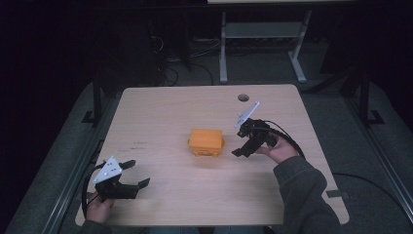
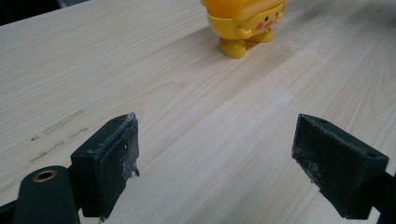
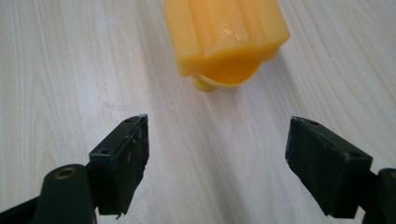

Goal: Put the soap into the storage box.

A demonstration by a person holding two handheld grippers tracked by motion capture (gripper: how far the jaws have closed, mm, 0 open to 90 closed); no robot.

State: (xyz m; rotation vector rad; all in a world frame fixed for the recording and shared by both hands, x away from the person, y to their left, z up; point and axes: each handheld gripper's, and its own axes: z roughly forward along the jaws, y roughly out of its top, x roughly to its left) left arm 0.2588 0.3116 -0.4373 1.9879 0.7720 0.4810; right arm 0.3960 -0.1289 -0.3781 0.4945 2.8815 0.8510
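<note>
Orange toy (image 1: 206,142) stands mid-surface (image 1: 160,112), untouched; right claw (image 1: 242,150) gapes just beside it, left claw (image 1: 137,174) gapes well apart.

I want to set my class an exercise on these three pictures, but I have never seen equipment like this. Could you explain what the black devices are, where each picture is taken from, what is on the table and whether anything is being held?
There is no robot here. A person sits at a wooden table and holds a hand-operated pair of tongs in each hand: the left tongs and the right tongs.

The high view looks down from above the person. The other two pictures come from small cameras riding on the tongs, so each looks along its own two black jaws: the left tongs and the right tongs.

On the table stands one thing, a yellow-orange toy figure with small feet and pink cheeks.

Nothing is held. Both tongs are open; the right one is nearer the toy.
</note>
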